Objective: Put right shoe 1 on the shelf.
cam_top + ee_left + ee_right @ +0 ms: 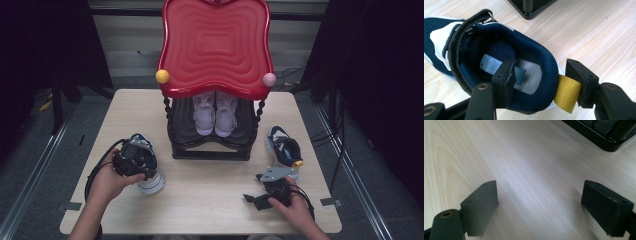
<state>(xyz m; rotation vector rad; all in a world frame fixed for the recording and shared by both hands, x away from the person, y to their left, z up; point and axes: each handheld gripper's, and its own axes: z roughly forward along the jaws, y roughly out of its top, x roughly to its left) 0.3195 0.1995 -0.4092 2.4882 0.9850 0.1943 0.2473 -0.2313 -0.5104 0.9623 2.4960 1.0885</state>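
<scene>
A navy and white shoe (499, 42) stands on the wooden table (210, 200) at the left, with a yellow pull tab (567, 93) at its heel. My left gripper (541, 77) straddles that heel. One jaw is inside the shoe, apart from the collar, and the other is outside against the tab, so the gripper is open. In the high view the left gripper (132, 161) covers the shoe (150, 180). The matching shoe (283, 149) lies at the right. Just in front of it my right gripper (256, 200) rests low over bare wood, open (539, 205) with nothing between its jaws.
A black shoe rack (210, 147) with a red wavy top tray (215, 45) stands at the table's middle back. A pair of pink shoes (215, 114) sits on its lower shelf. A yellow ball (162, 76) and a pink ball (269, 79) tip the tray's corners.
</scene>
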